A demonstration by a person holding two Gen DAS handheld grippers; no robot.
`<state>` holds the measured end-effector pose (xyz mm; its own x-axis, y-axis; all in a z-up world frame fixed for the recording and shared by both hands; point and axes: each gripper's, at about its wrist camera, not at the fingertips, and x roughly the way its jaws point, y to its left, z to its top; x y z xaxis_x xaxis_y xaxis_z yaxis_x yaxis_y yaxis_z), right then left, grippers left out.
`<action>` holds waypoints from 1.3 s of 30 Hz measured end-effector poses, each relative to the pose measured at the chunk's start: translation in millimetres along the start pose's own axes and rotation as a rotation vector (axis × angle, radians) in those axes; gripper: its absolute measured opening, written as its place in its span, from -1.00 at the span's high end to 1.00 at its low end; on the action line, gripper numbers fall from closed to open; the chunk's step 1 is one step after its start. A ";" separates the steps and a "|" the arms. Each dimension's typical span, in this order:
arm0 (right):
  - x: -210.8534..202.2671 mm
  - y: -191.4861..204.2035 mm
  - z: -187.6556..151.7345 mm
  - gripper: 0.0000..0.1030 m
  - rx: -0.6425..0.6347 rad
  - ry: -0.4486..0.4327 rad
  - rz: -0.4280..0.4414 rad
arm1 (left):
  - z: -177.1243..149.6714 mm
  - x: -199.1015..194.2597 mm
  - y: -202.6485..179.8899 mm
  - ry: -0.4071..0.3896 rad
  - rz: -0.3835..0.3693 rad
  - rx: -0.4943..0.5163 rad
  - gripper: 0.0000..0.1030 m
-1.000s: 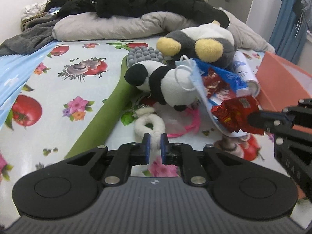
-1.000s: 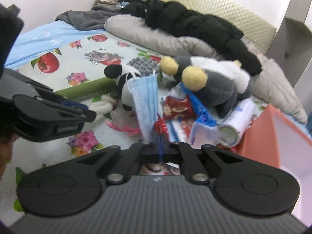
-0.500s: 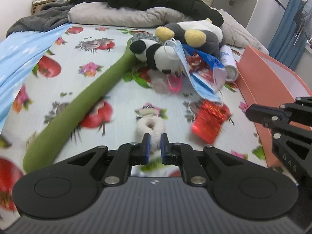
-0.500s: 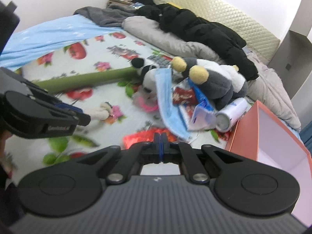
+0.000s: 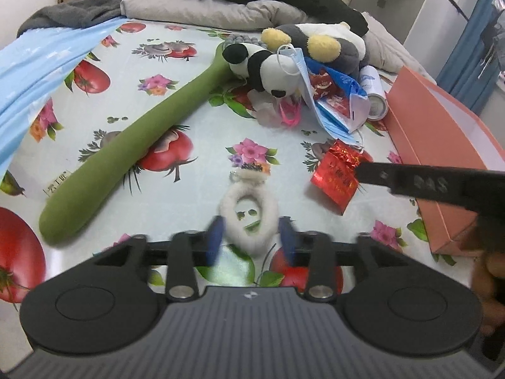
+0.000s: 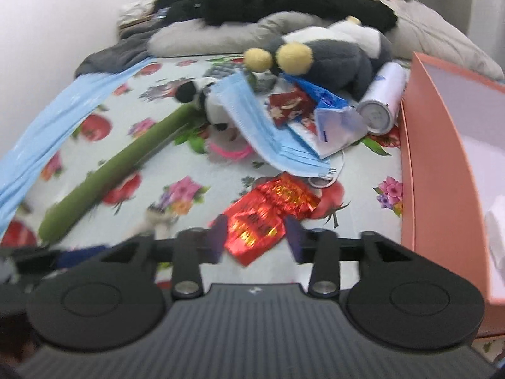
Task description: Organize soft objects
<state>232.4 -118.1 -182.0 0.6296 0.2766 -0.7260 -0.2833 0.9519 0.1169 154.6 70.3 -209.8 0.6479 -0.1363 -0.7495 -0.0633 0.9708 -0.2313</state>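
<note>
Both tongs have just been opening. The left tongs (image 5: 252, 240) stand released around a white ring (image 5: 249, 218); the right tongs (image 6: 256, 240) released around a red packet (image 6: 262, 218) on the bed (image 5: 195, 189).

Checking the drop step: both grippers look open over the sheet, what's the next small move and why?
Probably back both grippers away. The left gripper has just been opening, and the white fluffy ring lies on the sheet between its separated pads. The right gripper has just been opening too, with the red foil packet lying loose between its pads.
</note>
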 end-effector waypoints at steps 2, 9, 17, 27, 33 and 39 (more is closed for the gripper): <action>11.7 -5.1 4.0 -0.19 0.057 0.008 -0.013 | 0.3 1.2 0.3 -0.004 -0.001 0.006 -0.02; 47.6 -22.6 13.2 -0.49 0.270 0.038 -0.056 | -0.2 10.6 3.6 0.003 -0.014 -0.002 -0.02; 70.6 -9.5 14.7 -0.47 0.186 0.044 -0.145 | -1.2 14.3 5.0 0.004 -0.011 -0.006 -0.02; 54.2 -18.1 2.8 -0.24 0.086 0.050 -0.108 | -0.4 10.8 6.2 -0.007 -0.011 -0.013 -0.02; 33.1 -15.4 -11.8 -0.24 -0.013 0.067 -0.038 | 0.3 15.7 0.1 0.000 0.002 0.013 -0.13; 22.4 -8.8 -23.4 -0.24 -0.094 0.093 -0.003 | 3.9 25.4 -6.1 0.000 0.011 0.046 -0.19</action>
<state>232.1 -123.3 -215.1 0.5616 0.2565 -0.7866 -0.3509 0.9348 0.0543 174.5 61.7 -225.1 0.6476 -0.1250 -0.7516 -0.0358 0.9804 -0.1939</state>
